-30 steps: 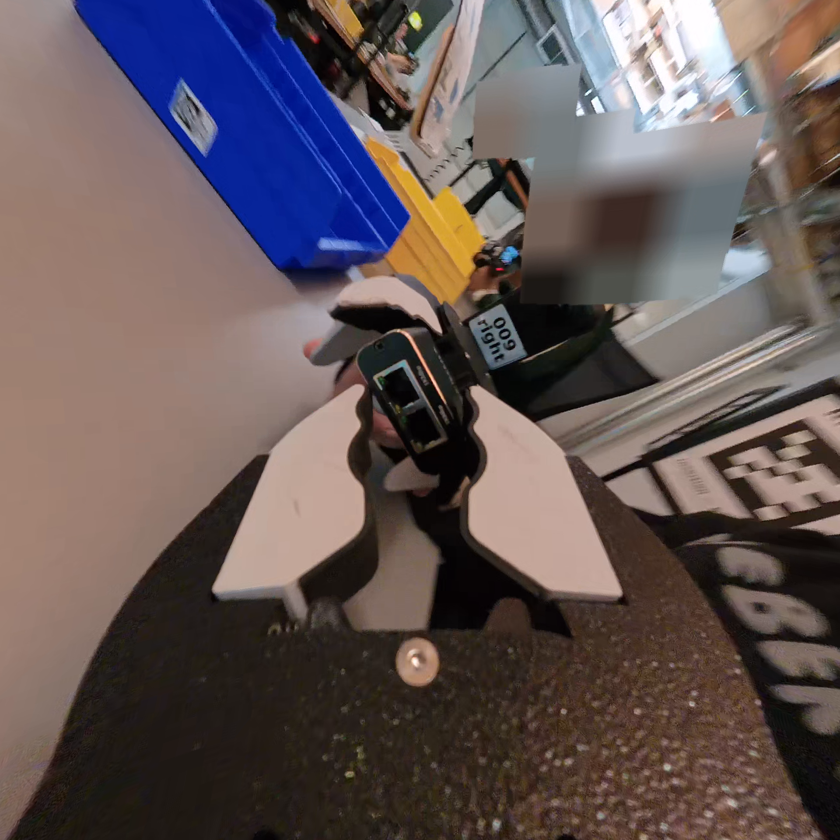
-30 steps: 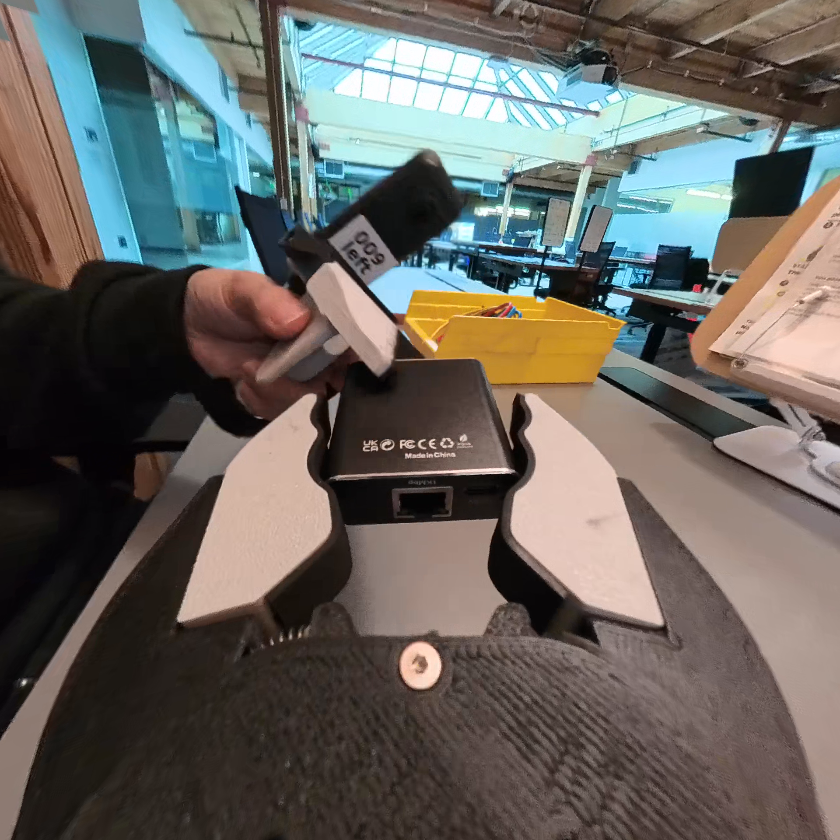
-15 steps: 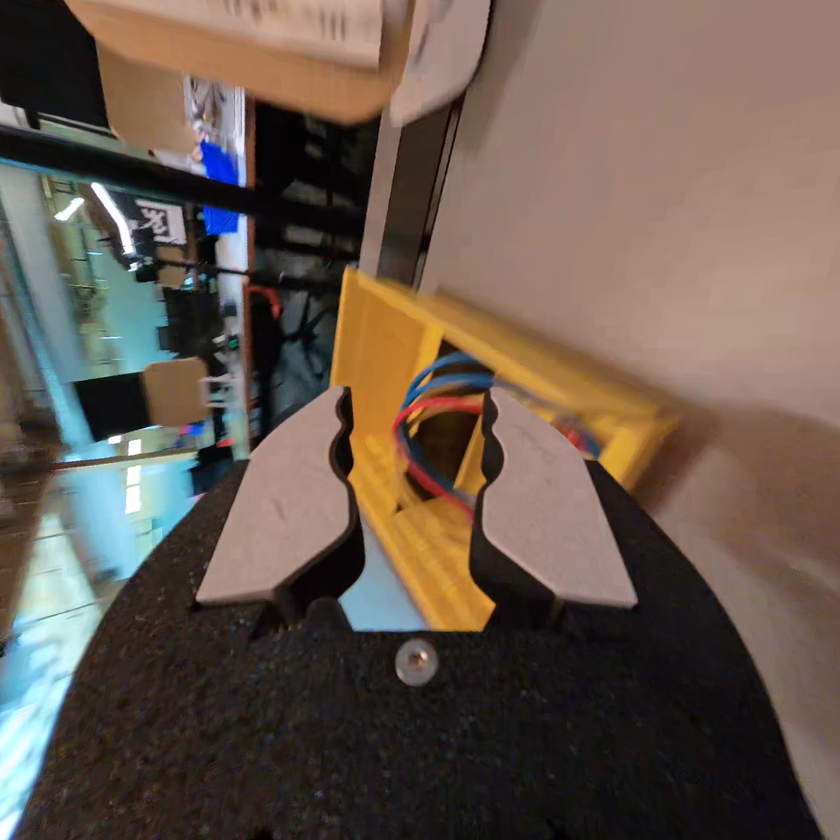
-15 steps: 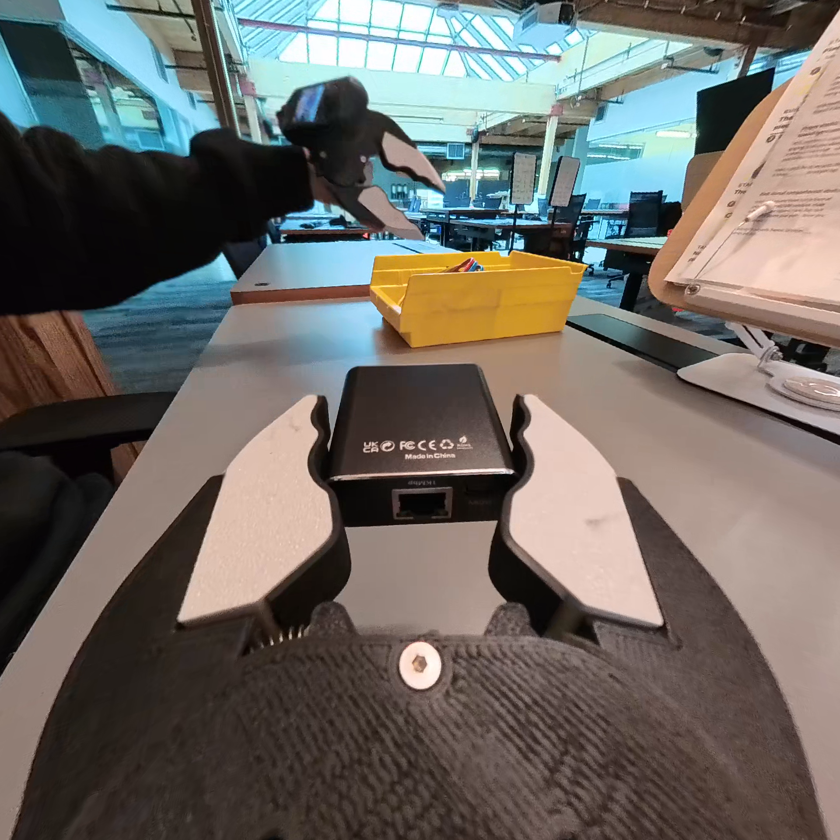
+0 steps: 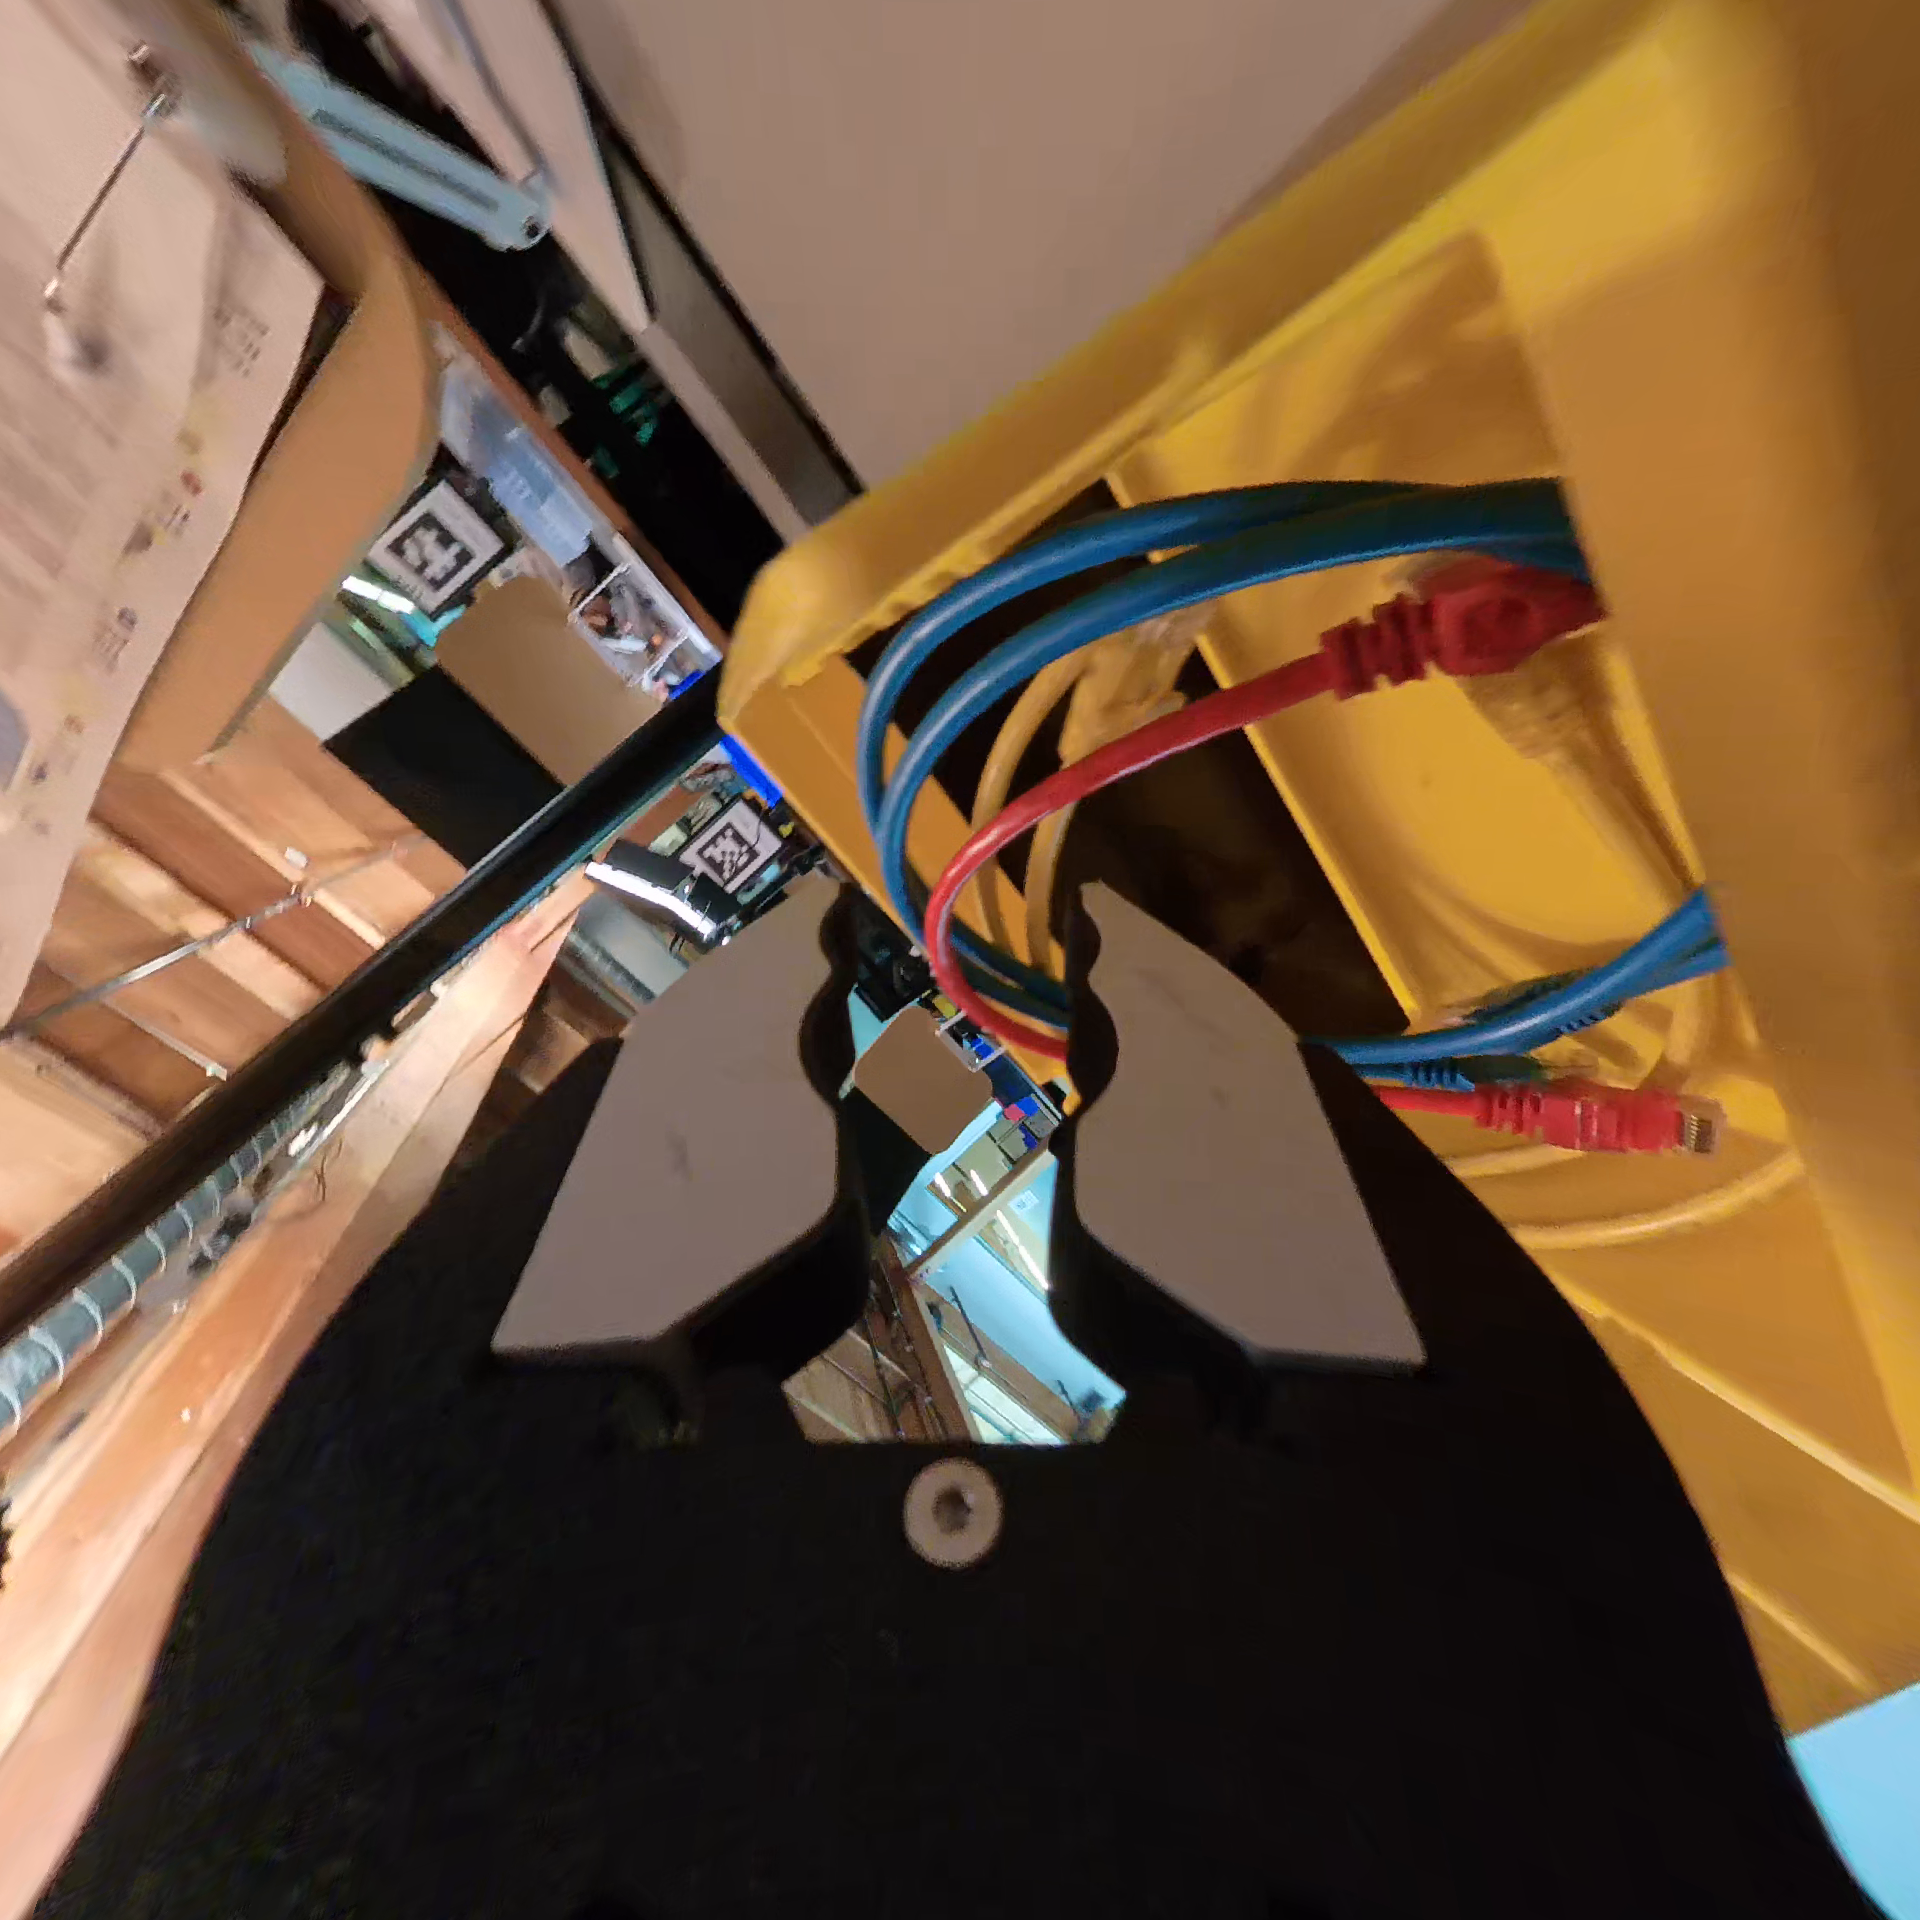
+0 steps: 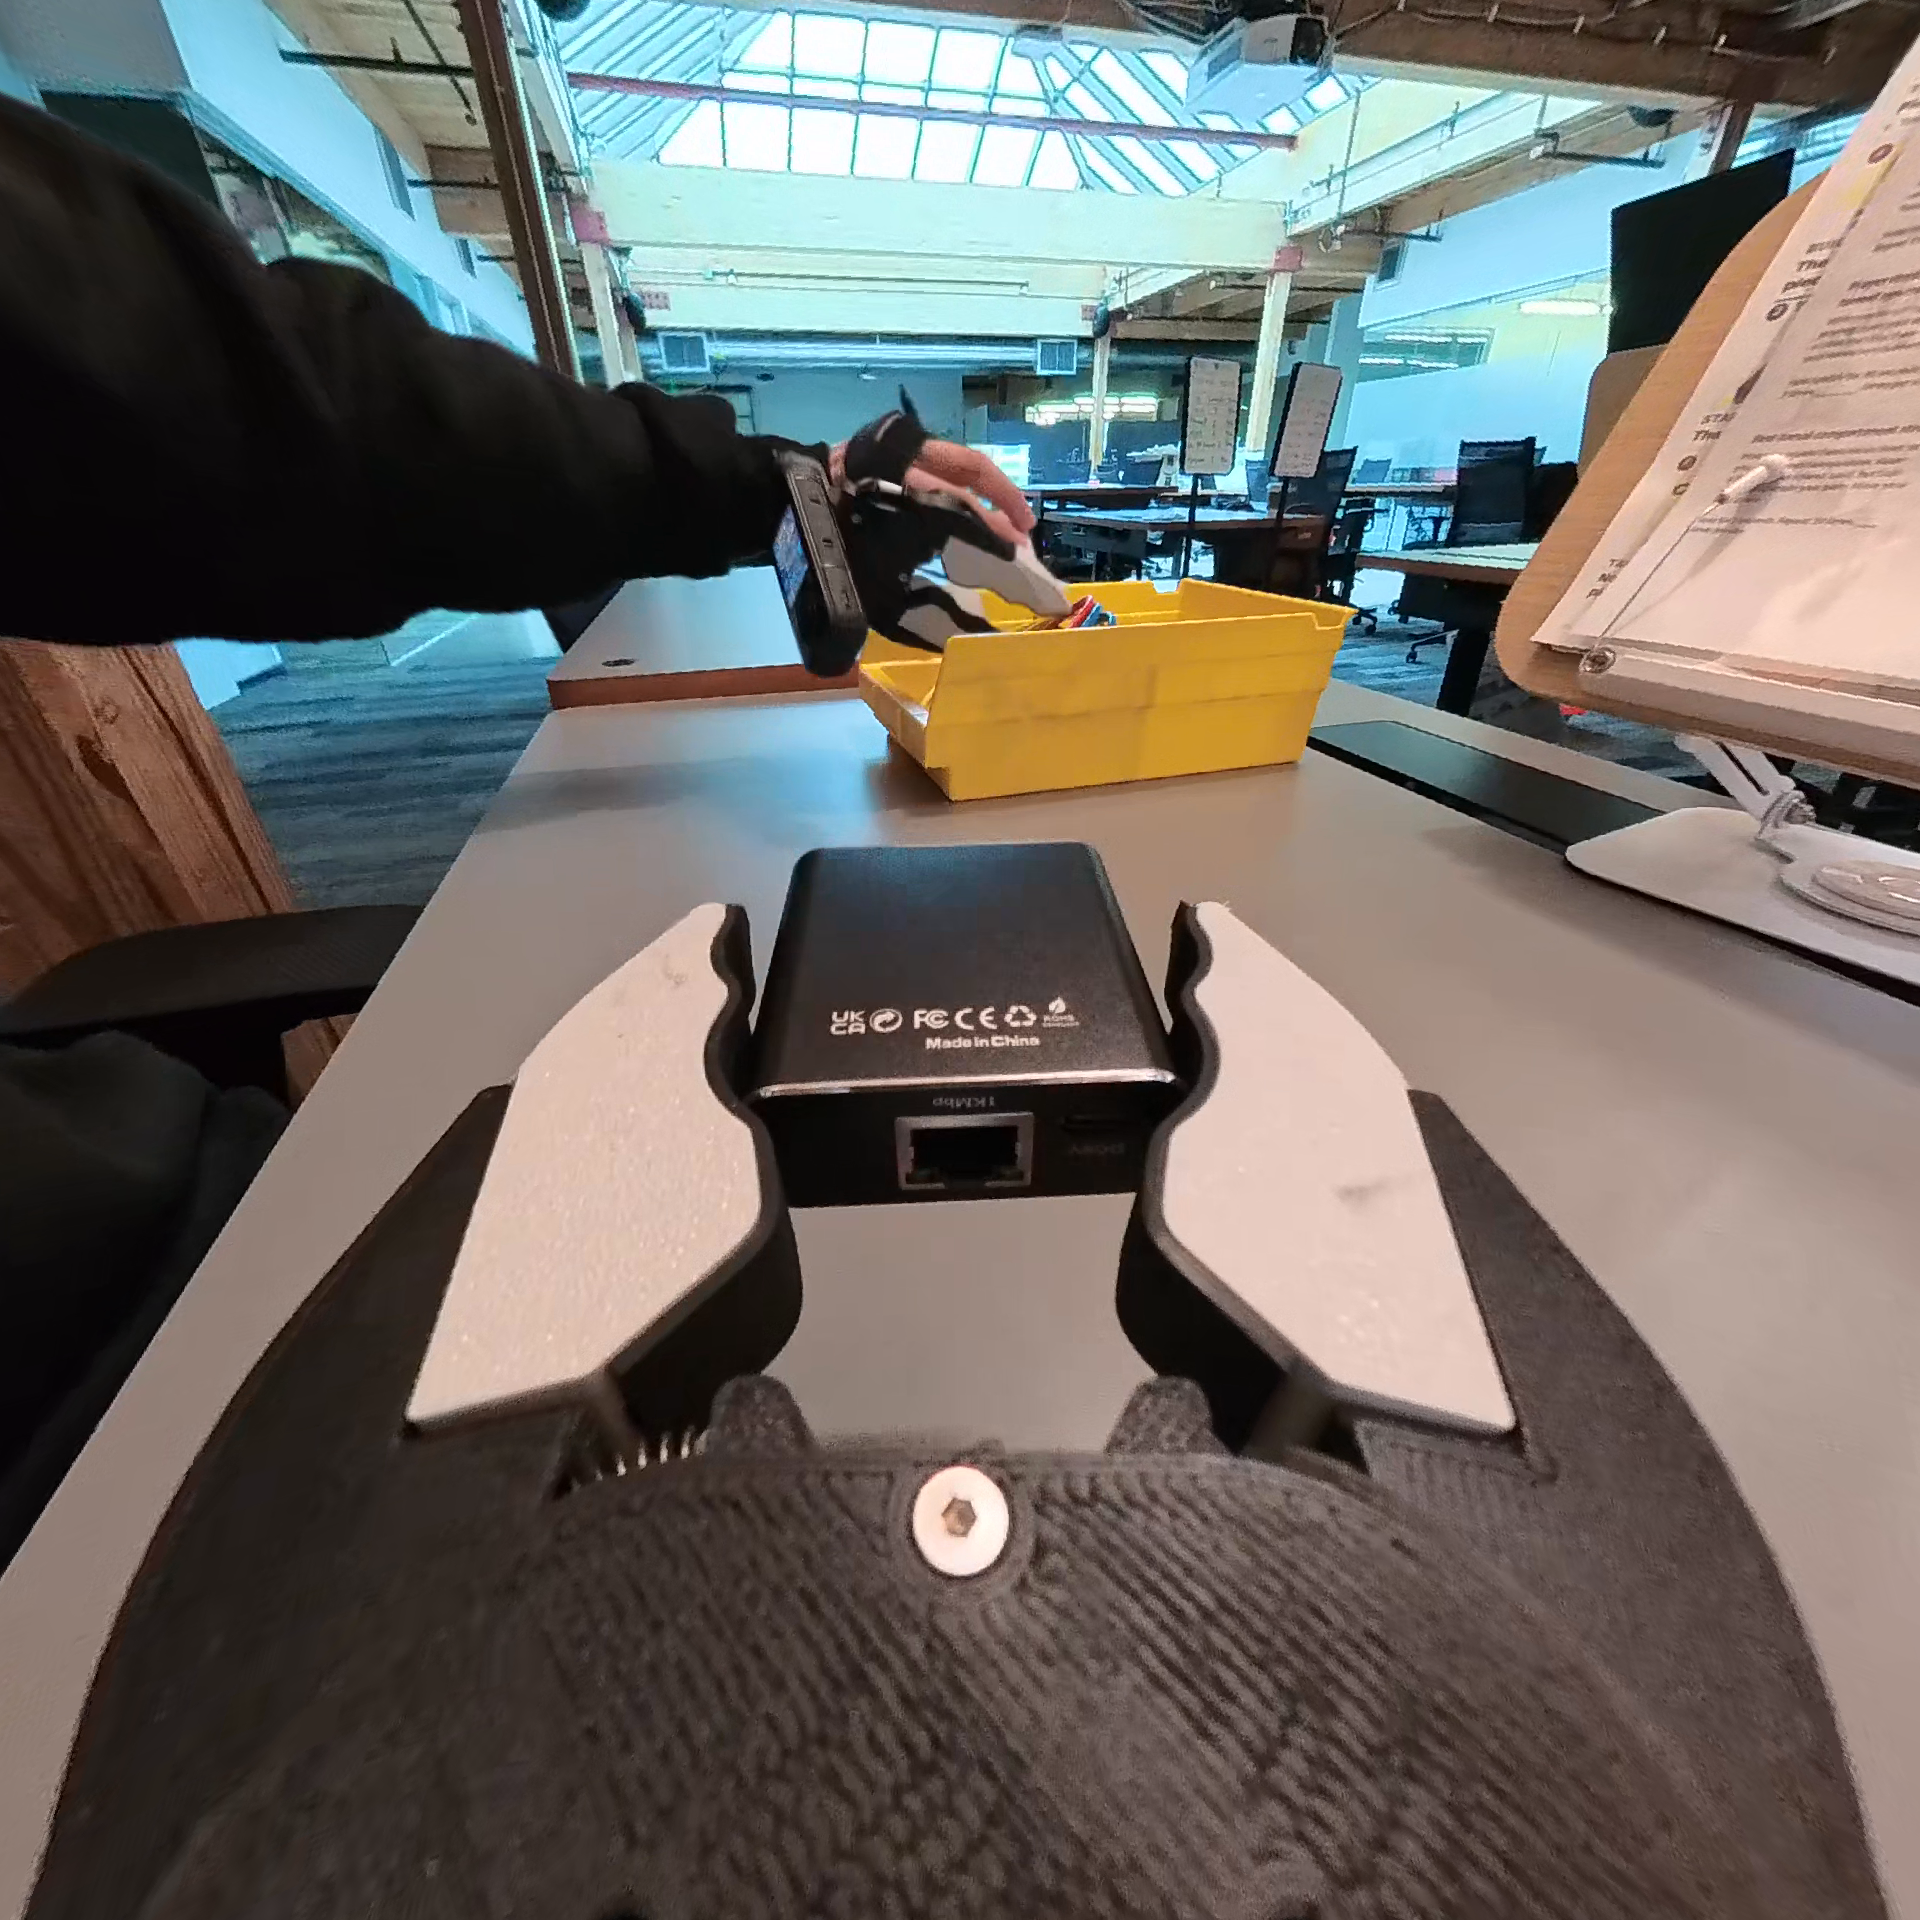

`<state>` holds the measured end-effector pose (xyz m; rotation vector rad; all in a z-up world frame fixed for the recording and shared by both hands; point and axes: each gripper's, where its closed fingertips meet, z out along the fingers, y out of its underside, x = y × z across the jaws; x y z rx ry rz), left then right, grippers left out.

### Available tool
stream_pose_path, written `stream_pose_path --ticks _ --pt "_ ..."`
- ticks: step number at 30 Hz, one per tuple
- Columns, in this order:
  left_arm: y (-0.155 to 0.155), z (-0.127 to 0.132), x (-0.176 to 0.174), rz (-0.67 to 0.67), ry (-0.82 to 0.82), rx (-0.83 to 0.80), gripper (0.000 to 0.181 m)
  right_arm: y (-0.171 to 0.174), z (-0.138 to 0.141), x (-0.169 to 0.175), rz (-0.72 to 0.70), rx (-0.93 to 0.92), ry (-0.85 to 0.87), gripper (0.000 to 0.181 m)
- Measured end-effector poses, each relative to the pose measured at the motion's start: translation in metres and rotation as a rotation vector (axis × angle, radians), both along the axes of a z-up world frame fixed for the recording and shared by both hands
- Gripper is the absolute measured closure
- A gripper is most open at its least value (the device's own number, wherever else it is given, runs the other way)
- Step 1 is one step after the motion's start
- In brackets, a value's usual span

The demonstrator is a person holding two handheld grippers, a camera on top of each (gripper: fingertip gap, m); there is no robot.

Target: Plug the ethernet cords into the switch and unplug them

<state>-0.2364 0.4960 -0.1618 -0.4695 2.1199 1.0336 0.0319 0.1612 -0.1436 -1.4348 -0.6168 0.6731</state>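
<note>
My right gripper (image 6: pixel 961 920) is shut on the sides of a black switch (image 6: pixel 951 966) that lies on the grey table (image 6: pixel 1455 1039), one empty port facing me. A yellow bin (image 6: pixel 1122 707) stands farther back. My left gripper (image 6: pixel 997 582) reaches into it from above, held by a hand. In the left wrist view the left gripper (image 5: pixel 961 914) is open and empty at the bin's (image 5: pixel 1714 312) mouth. A loop of the red cord (image 5: pixel 1143 748) runs between its tips, untouched. Blue cords (image 5: pixel 1143 582) and a yellow cord (image 5: pixel 1018 790) lie tangled with it. A red plug (image 5: pixel 1590 1117) lies loose.
A tilted document stand (image 6: pixel 1766 416) with a white base (image 6: pixel 1714 873) stands at the right. A black strip (image 6: pixel 1507 769) crosses the table behind it. A wooden post (image 6: pixel 104 790) and a chair armrest (image 6: pixel 208 966) are off the table's left edge.
My left gripper left the far end of the switch, swung up and away, and now dips into the yellow bin among the cords. The right gripper and the switch have not moved.
</note>
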Motion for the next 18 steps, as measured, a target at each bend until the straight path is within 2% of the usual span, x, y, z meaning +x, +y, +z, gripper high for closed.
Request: stream_pose_path --ticks 4,7,9,13,18 --pt "0.006 -0.014 -0.001 -0.011 0.111 0.007 0.148 0.0 0.0 0.0 0.002 -0.002 -0.001 0.105" --pt "0.009 -0.014 0.002 0.002 0.099 0.018 0.171 0.0 0.001 0.001 -0.005 0.003 0.008 0.105" --pt "0.011 -0.009 0.001 0.021 0.098 0.029 0.173 0.0 0.002 0.002 -0.007 0.007 0.012 0.105" --pt "0.013 0.025 -0.009 0.069 0.06 0.096 0.176 0.0 0.0 0.0 -0.004 0.002 -0.002 0.105" --pt "0.001 0.1 -0.027 0.177 -0.123 0.139 0.177 0.001 0.001 0.003 -0.013 0.0 0.012 0.106"
